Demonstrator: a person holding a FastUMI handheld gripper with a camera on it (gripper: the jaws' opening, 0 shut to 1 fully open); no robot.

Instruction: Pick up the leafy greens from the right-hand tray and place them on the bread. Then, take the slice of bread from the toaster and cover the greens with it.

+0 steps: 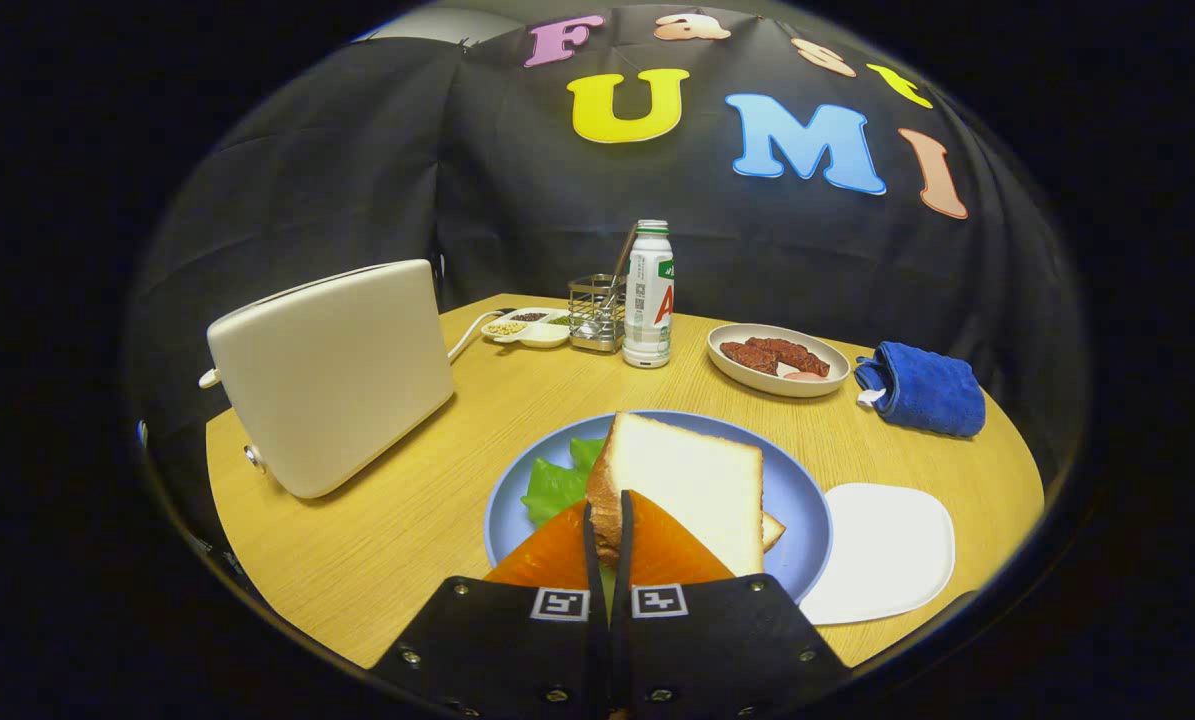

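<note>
The tool (609, 520) sits low over the blue plate (807, 500), and its two fingers are drawn in close together, pinching the near edge of the top slice of bread (692, 480). That slice is tilted, its near edge lifted between the fingers and its far edge leaning away toward the middle of the bench (407, 520).

Under it, the leafy greens (557, 485) poke out on the left side of the plate, partly covered by the bread. A corner of a lower slice (773, 530) peeks out on the right, just beneath the top one; how squarely the two slices line up is hard to tell, since the fingers hide the near part.

Just beside the plate on the right lies a white tray (887, 550). On the left stands the toaster (332, 375), well apart from the plate, its cord trailing back behind it.

Farther back sit a divided dish of small bits (527, 328), a wire holder (597, 312) with a utensil standing in it, and a white bottle (649, 295) just beside that. To the right are an oval dish of red meat (777, 360) and a folded blue cloth (922, 388).
</note>
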